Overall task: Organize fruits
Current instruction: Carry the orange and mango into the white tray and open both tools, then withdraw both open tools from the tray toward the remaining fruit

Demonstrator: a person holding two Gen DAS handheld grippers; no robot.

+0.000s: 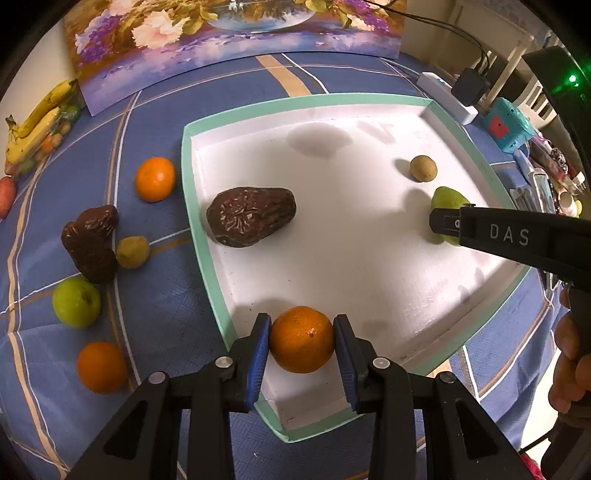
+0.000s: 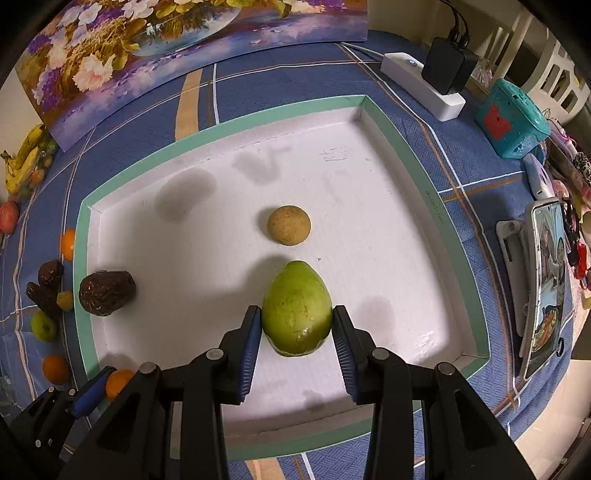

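My left gripper (image 1: pixel 302 325) is shut on an orange (image 1: pixel 301 347), low over the near corner of the white tray (image 1: pixel 192 177) with the mint-green rim. My right gripper (image 2: pixel 297 314) is shut on a green pear-shaped fruit (image 2: pixel 297 295), low over the tray's (image 2: pixel 83 258) near middle. In the tray lie a dark brown avocado (image 1: pixel 251 216) at the left and a small tan round fruit (image 2: pixel 289 225) further back. The green fruit (image 1: pixel 448 201) and a right finger (image 1: pixel 480 230) show at the right of the left wrist view.
On the blue cloth left of the tray lie two oranges (image 1: pixel 155 179) (image 1: pixel 101 367), two dark avocados (image 1: pixel 90 240), a small yellow fruit (image 1: pixel 133 252) and a green apple (image 1: pixel 76 302). Bananas (image 1: pixel 37 122) are at the far left. A painting (image 1: pixel 236 33) stands behind, and a power strip (image 2: pixel 421 83), a teal toy (image 2: pixel 511 120) and a phone (image 2: pixel 546 280) are at the right.
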